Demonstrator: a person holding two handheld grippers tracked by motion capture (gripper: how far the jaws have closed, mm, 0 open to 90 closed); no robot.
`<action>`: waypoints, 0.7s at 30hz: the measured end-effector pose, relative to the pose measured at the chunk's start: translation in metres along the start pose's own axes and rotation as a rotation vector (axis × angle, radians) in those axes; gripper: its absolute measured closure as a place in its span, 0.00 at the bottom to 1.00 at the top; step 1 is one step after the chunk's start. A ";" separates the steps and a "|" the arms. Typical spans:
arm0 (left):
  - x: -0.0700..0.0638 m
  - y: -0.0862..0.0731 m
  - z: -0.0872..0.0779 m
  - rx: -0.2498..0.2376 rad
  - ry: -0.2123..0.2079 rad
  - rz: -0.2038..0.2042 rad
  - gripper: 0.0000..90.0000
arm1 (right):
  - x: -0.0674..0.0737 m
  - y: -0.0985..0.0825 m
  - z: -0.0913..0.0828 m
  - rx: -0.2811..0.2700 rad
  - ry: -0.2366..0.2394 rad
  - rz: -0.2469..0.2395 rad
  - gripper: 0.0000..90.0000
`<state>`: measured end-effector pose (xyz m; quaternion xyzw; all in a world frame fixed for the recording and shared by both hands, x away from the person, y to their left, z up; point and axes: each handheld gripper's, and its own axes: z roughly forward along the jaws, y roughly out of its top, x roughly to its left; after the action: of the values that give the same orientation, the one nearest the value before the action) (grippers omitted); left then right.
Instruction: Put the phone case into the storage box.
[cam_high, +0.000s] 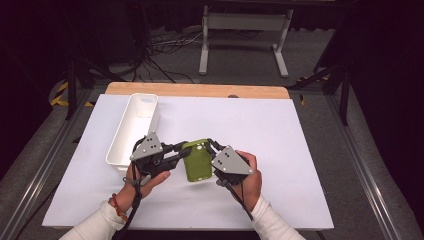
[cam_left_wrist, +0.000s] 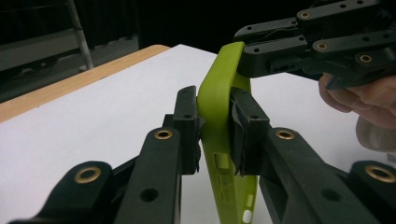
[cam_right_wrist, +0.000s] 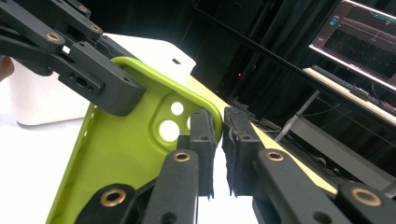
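A lime-green phone case (cam_high: 197, 162) is held a little above the white table (cam_high: 290, 135), between both grippers. My left gripper (cam_high: 176, 153) is shut on the case's left long edge; in the left gripper view its pads pinch the green rim (cam_left_wrist: 219, 182) edge-on. My right gripper (cam_high: 213, 146) is shut on the far right corner, close to the camera cutouts (cam_right_wrist: 168, 127). In the right gripper view the case's hollow inside (cam_right_wrist: 116, 158) faces the camera, the right gripper (cam_right_wrist: 218, 126) clamps the rim, and the left gripper (cam_right_wrist: 100, 84) grips the opposite edge.
A long white plastic bin (cam_high: 131, 131) stands at the table's left, just beyond my left gripper, and looks empty. The table's far edge is bare wood (cam_high: 200, 90). A white metal stand (cam_high: 245, 30) and cables lie on the floor behind.
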<state>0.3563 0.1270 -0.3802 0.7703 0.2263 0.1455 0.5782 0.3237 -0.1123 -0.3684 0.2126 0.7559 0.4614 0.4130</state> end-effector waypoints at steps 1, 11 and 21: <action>0.000 0.000 0.000 0.000 0.000 0.000 0.84 | 0.000 0.000 0.000 0.000 0.000 0.000 0.92; 0.001 0.000 -0.005 -0.013 0.025 0.016 0.86 | 0.003 0.001 0.000 -0.012 0.018 0.012 0.91; 0.002 0.002 -0.011 -0.032 0.052 0.039 0.86 | 0.002 0.002 -0.002 -0.027 0.053 0.058 0.79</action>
<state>0.3530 0.1369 -0.3753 0.7612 0.2238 0.1803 0.5813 0.3214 -0.1110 -0.3670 0.2163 0.7540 0.4887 0.3820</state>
